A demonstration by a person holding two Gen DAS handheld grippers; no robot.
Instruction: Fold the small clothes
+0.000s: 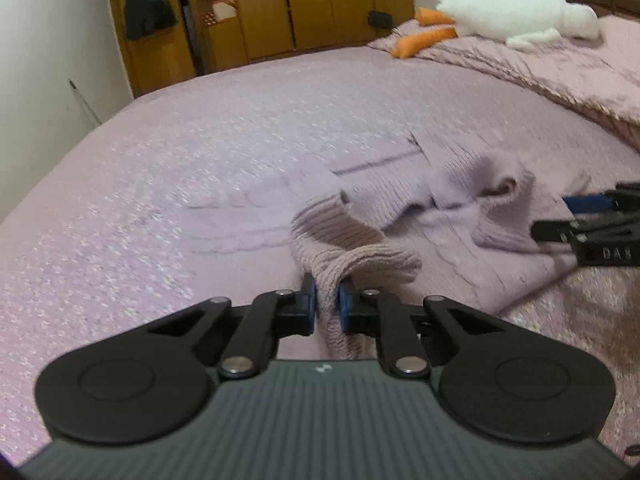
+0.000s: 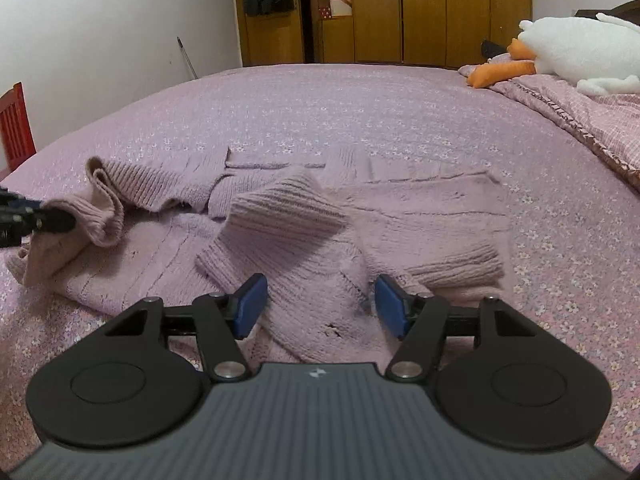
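The left wrist view is motion-blurred. The left gripper [image 1: 327, 300] has its jaws clamped on a ribbed cuff of the lilac knit sweater [image 2: 304, 236], which lies rumpled at mid-frame on the floral bedspread [image 2: 320, 104]. The right gripper [image 2: 320, 304] hovers above the sweater, jaws wide apart and holding nothing.

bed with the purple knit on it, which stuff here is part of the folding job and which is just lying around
Part of the job:
- lilac ribbed knit sweater
- left gripper, shut on a sweater cuff
- right gripper, jaws open over the sweater

Just lying about:
- white plush goose with orange feet
- red wooden chair
- brown wooden wardrobe
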